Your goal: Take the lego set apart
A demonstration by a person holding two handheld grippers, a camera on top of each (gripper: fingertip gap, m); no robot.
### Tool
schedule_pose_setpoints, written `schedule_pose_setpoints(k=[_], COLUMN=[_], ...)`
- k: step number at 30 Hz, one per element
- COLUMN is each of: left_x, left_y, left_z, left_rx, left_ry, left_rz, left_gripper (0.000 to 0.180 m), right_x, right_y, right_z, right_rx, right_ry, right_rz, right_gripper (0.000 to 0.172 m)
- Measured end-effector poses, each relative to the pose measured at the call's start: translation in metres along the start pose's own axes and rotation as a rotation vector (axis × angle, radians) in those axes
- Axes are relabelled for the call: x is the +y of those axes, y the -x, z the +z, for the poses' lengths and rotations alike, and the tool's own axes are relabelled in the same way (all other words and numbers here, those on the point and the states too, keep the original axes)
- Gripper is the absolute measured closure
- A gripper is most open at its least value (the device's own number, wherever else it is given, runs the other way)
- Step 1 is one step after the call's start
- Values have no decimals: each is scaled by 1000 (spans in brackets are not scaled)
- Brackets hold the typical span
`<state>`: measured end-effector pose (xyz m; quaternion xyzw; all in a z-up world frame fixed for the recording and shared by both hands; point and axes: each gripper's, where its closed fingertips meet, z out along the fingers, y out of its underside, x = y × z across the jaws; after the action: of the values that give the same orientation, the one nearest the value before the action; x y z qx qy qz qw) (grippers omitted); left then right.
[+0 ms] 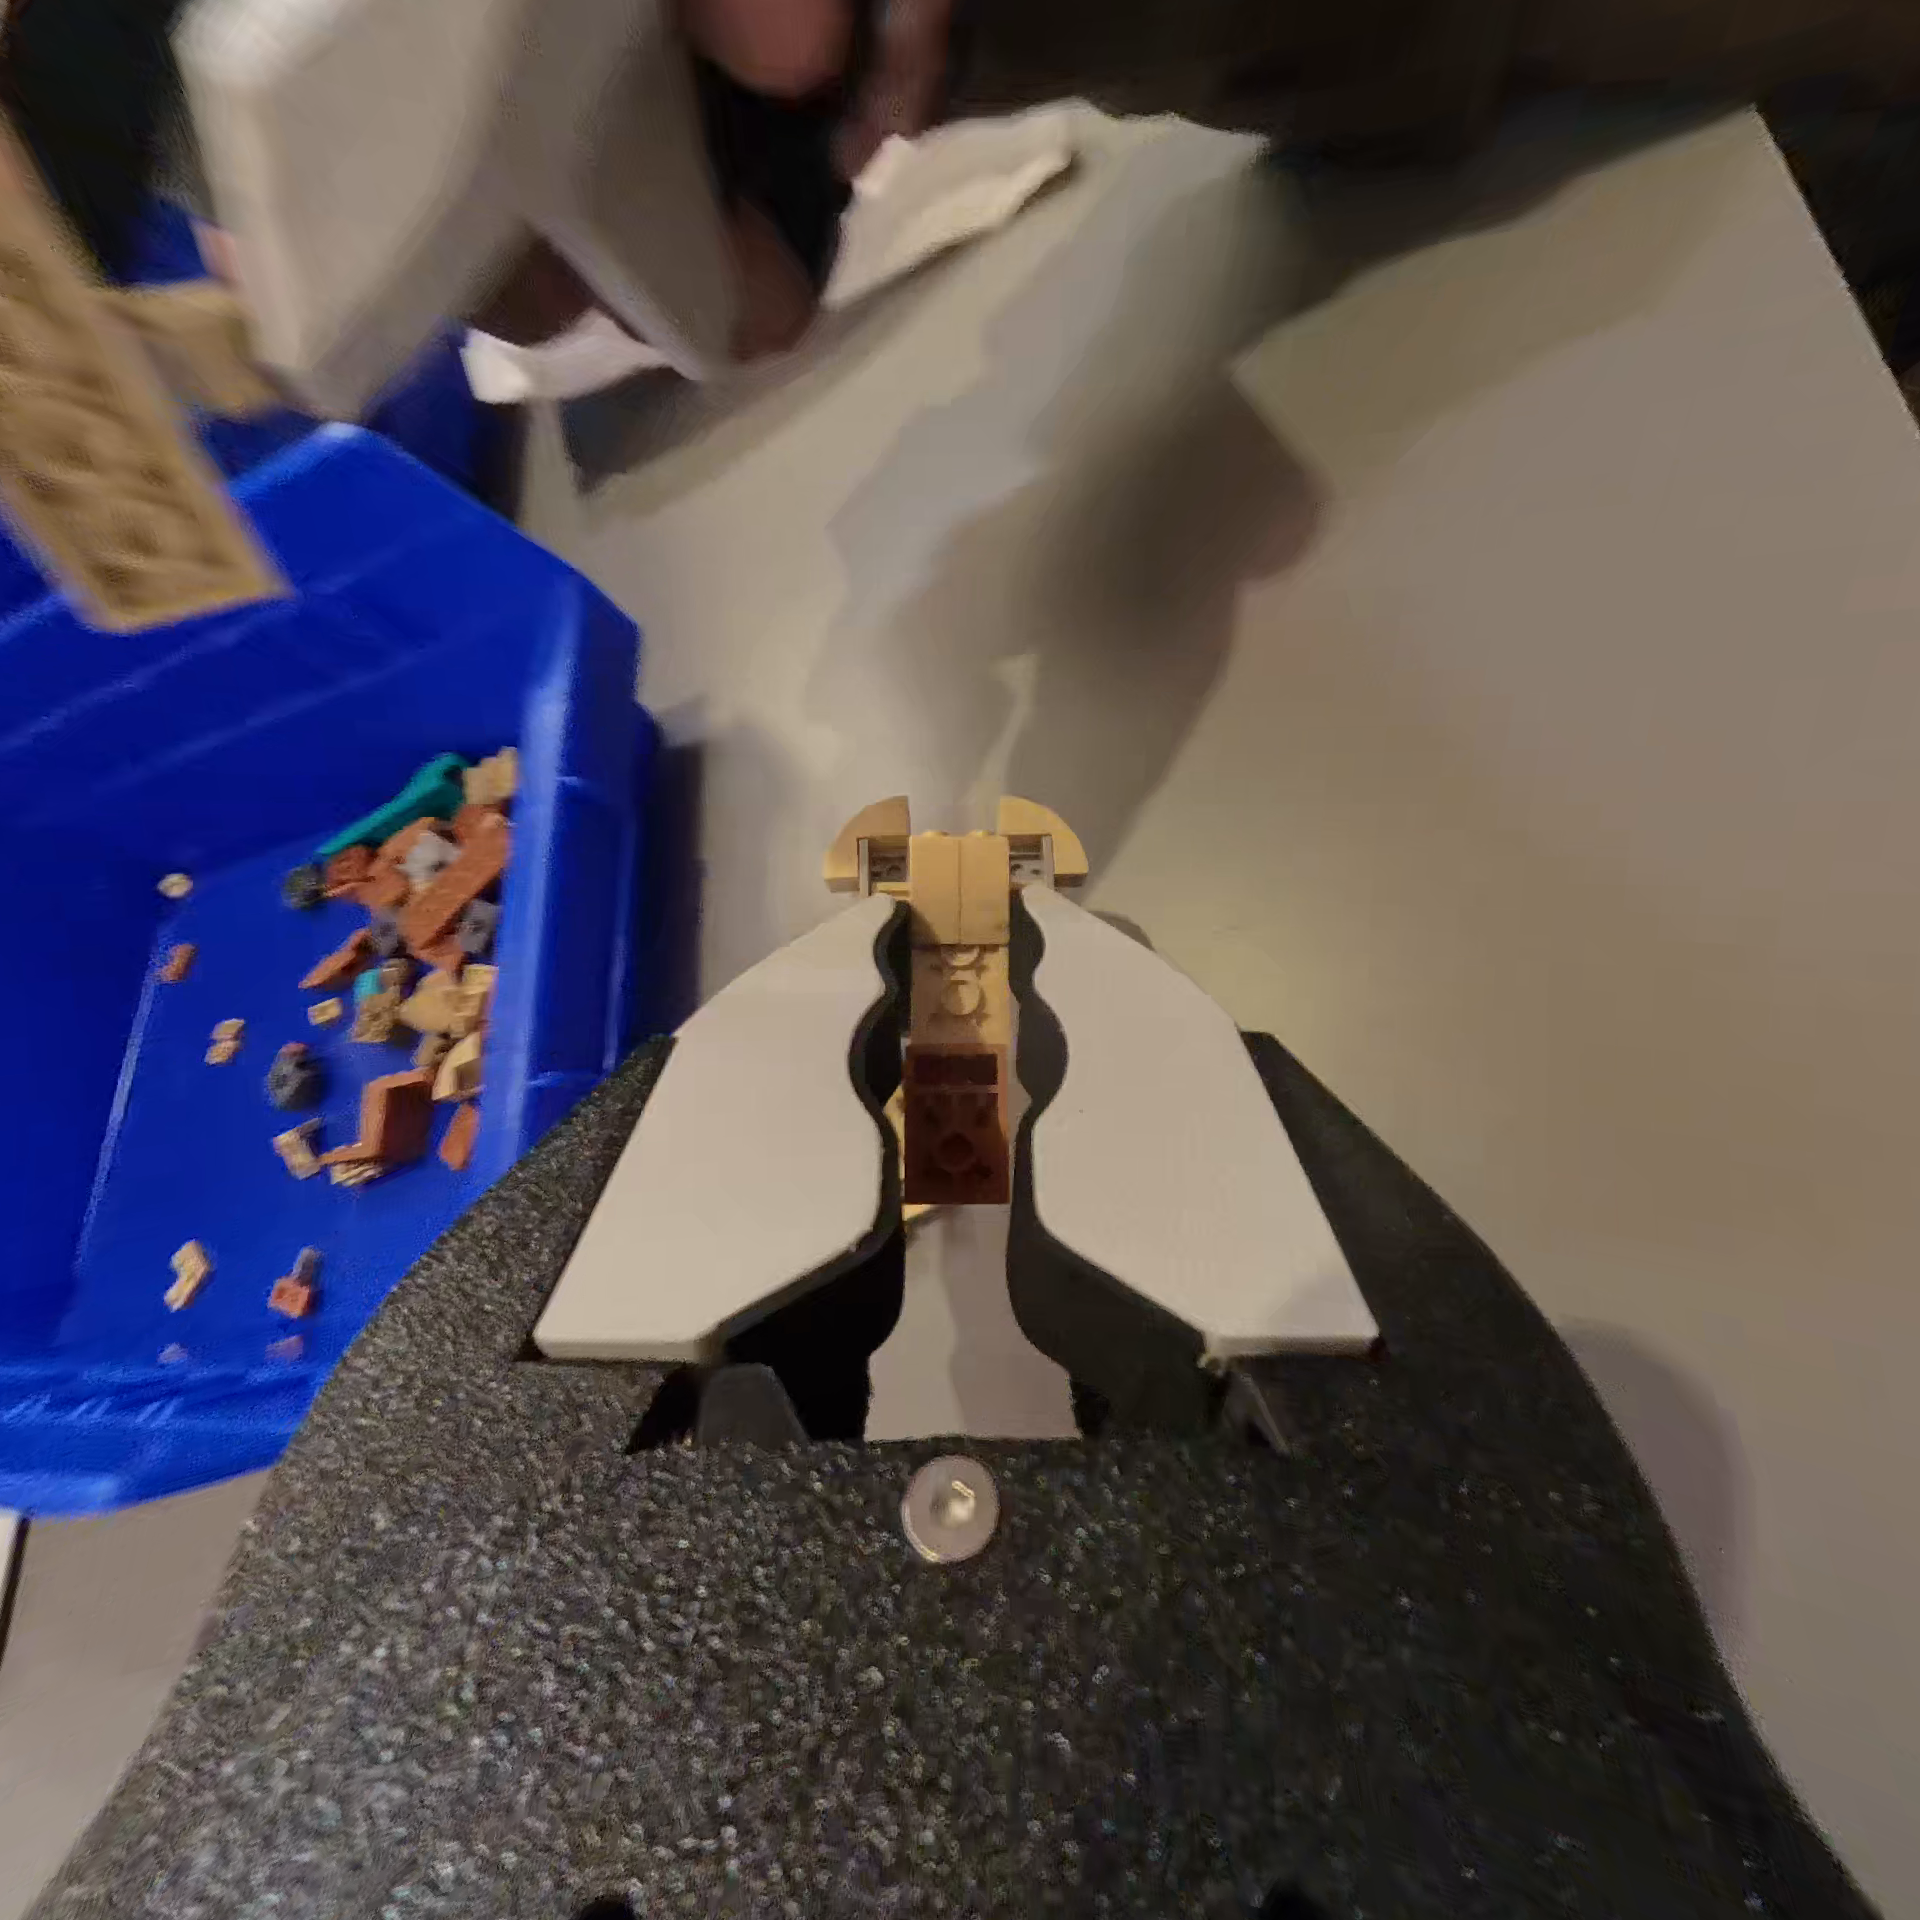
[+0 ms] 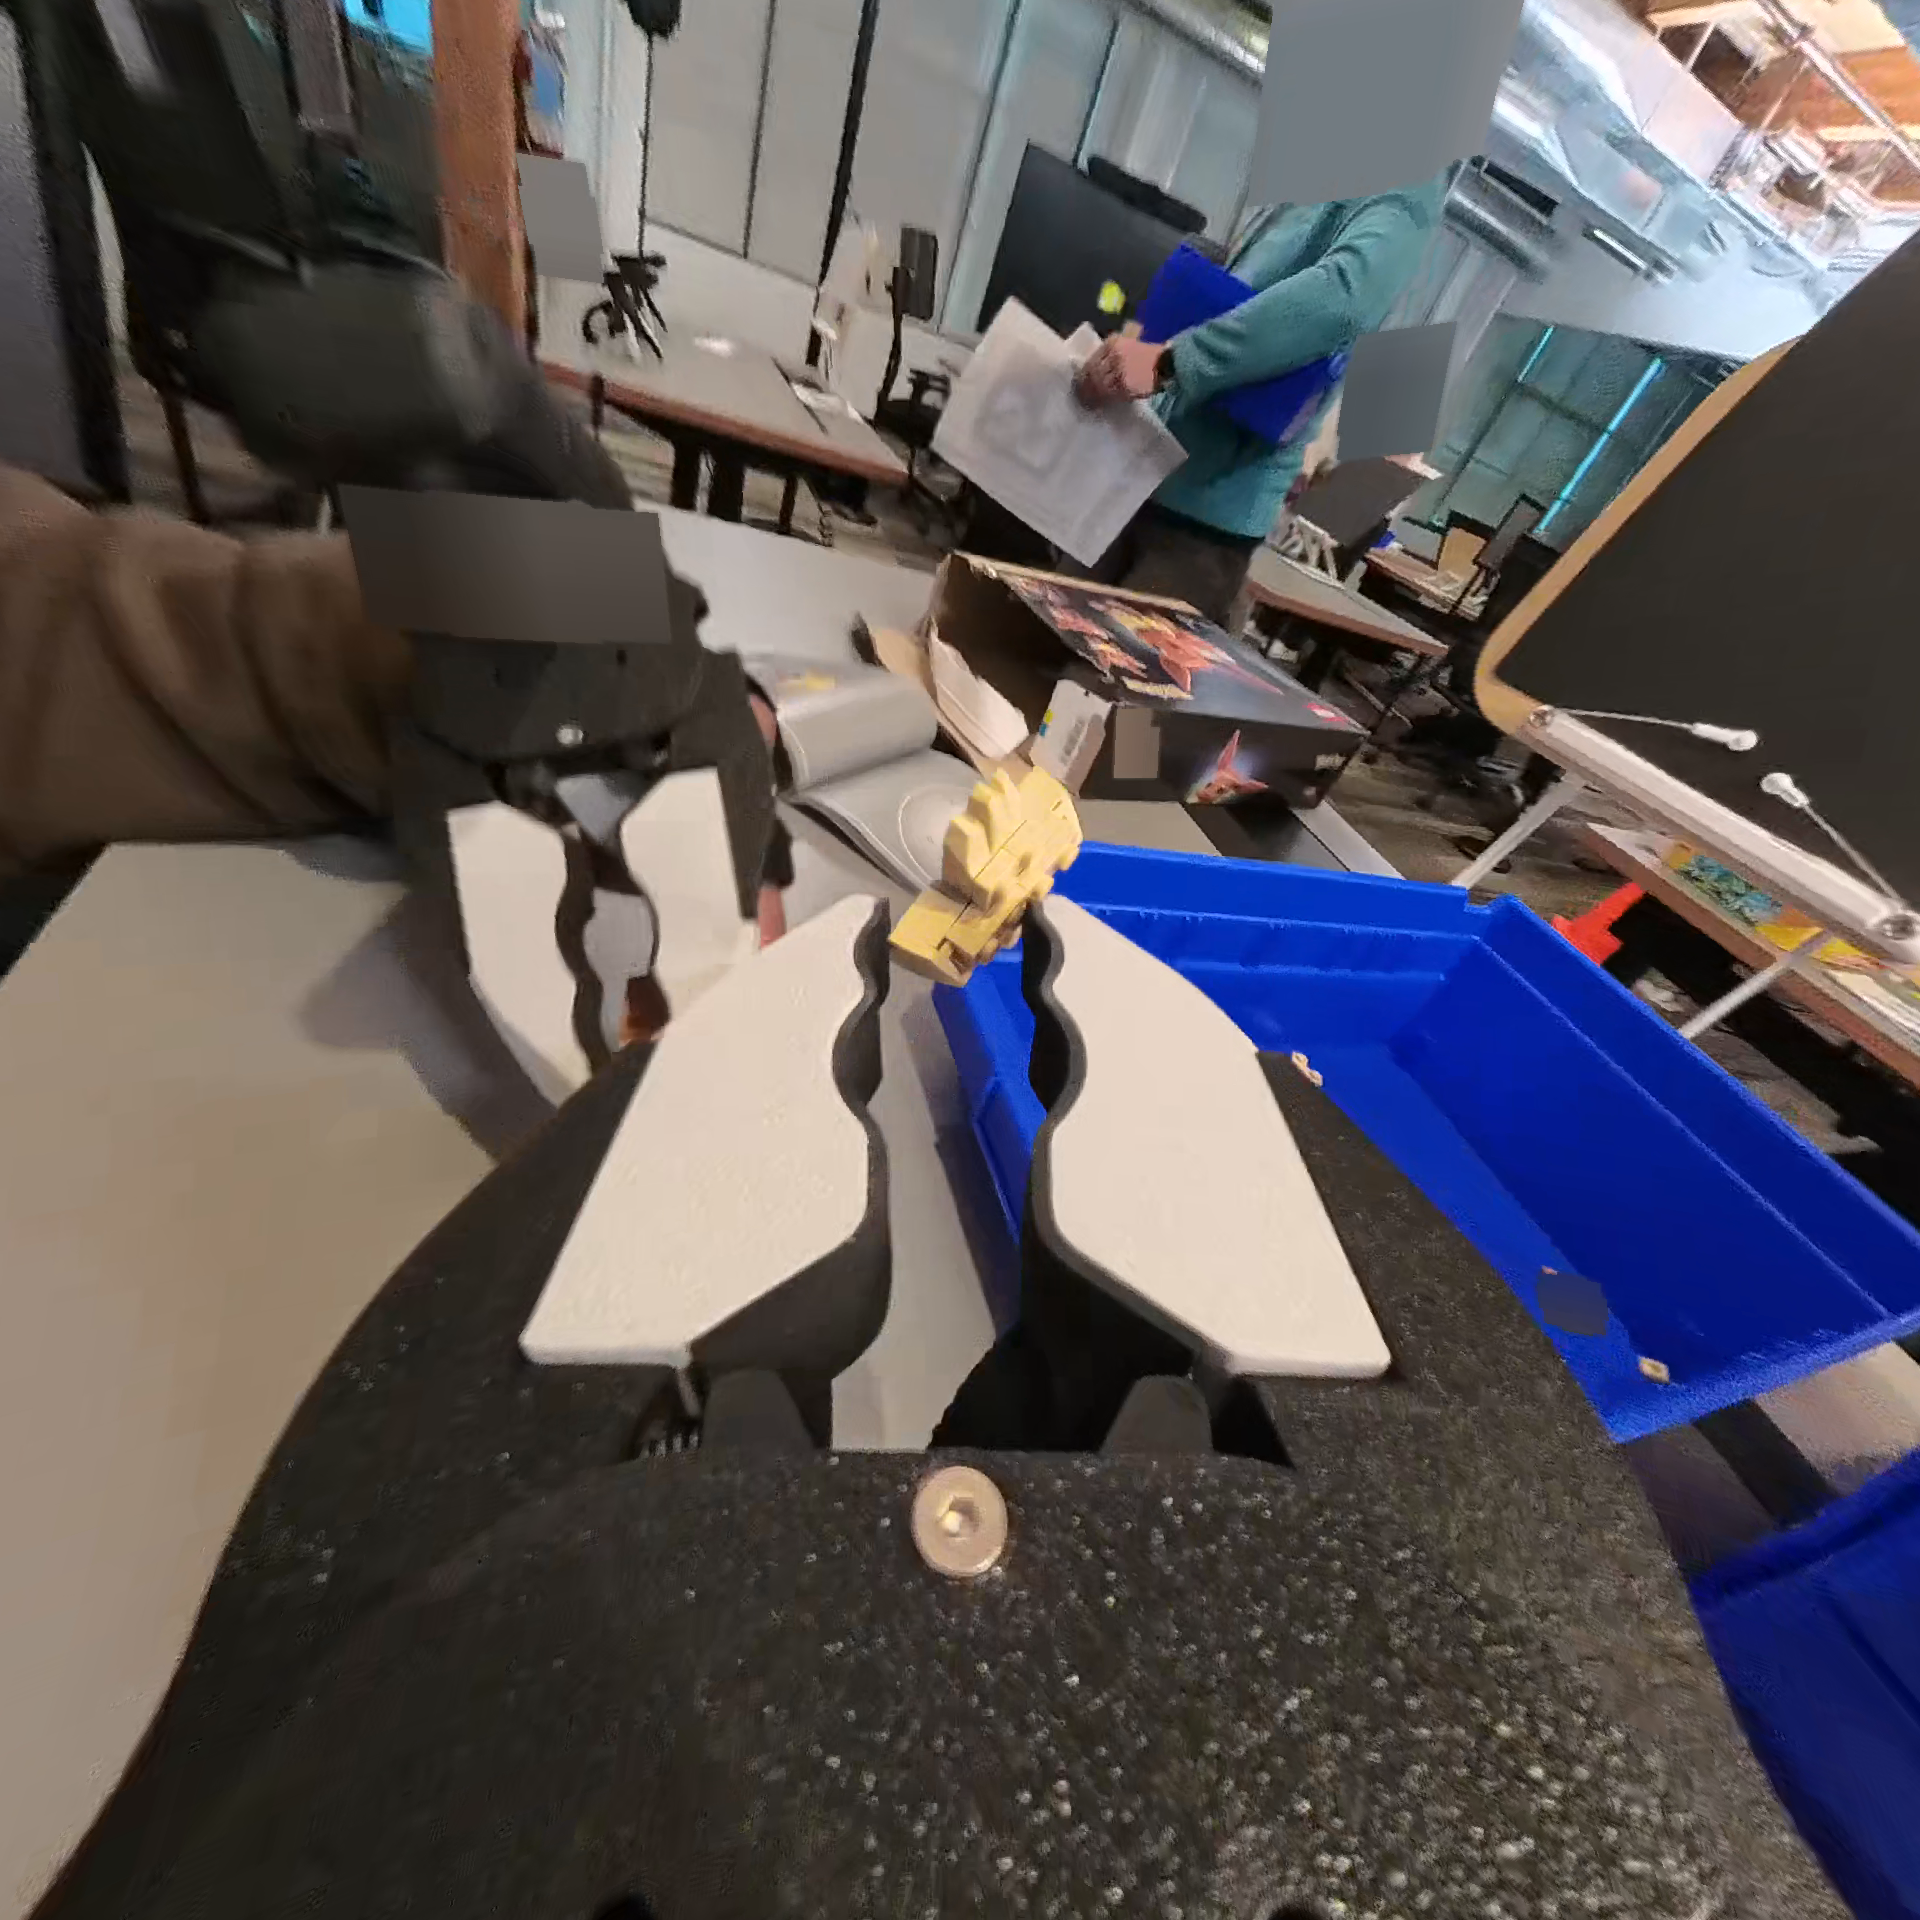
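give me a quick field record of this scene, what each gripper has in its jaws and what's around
left gripper: jaws closed on a tan and brown brick assembly, curved tan pieces sticking out past the tips
right gripper: jaws gripping a pale yellow spiky brick piece at the tips, above the bin edge
blue bin: beside the left gripper, holding loose small bricks in tan, brown, grey and teal
table: grey, under both grippers
behind: open booklet, dark printed box, person holding papers
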<state>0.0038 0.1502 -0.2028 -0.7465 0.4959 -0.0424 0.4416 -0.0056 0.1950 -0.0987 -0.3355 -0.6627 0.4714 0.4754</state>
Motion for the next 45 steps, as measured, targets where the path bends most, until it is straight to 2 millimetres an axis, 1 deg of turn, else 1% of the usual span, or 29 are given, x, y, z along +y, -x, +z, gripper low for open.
schedule_pose_setpoints(k=[3, 5, 7, 9, 11, 12, 14, 16, 18, 19, 21, 23, 26, 30, 34, 36, 39, 45], left_x=[15, 27, 31, 29, 16, 5, -18, -34, -40, -42, -48, -56, -66, -68, -69, -71, -73, -73], left_y=[-14, -17, -19, -18, -11, -5, 18, 45, 63, 68, 71, 68, 61, 56, 56, 51, 51, 60], left_z=[12, 18, 20, 18, 11, 5, -13, -34, -50, -56, -62, -68, -73, -69, -70, -73, -75, -82], left_rx=[59, 71, 81, 89, 77, 64, 17, -35, -56, -54, -26, 15, 67, 104, 105, 123, 113, 100], left_ry=[102, 166, 186, 168, 81, 7, -177, -362, -502, -554, -628, -692, -743, -742, -780, -806, -822, -884], left_rz=[35, 32, 13, -17, -71, -125, -285, -466, -595, -635, -674, -671, -649, -643, -634, -606, -584, -645], left_gripper=[163, 161, 157, 153, 148, 147, 143, 140, 136, 133, 124, 118, 113, 110, 121, 133, 134, 134], right_x=[-3, -2, 0, 2, 6, 8, 10, 6, -1, -4, -8, -10, -11, -14, -17, -17, -20, -26], right_y=[0, 2, 2, 2, -5, -10, -19, -21, -14, -8, 6, 15, 21, 28, 37, 38, 38, 29], right_z=[-2, 0, 1, 2, 3, 2, 1, 2, 6, 10, 17, 22, 25, 27, 31, 31, 31, 33], right_rx=[-8, -6, -1, 20, 92, 157, 290, 404, 465, 469, 455, 442, 436, 425, 404, 404, 416, 514], right_ry=[-18, -7, 9, 26, 65, 94, 161, 205, 215, 202, 169, 146, 127, 98, 69, 64, 40, 30], right_rz=[11, -1, -21, -57, -154, -250, -486, -719, -903, -965, -1028, -1053, -1076, -1079, -1076, -1072, -1054, -1006], right_gripper=[147, 147, 147, 147, 148, 148, 148, 148, 148, 148, 148, 148, 148, 148, 148, 148, 148, 149])
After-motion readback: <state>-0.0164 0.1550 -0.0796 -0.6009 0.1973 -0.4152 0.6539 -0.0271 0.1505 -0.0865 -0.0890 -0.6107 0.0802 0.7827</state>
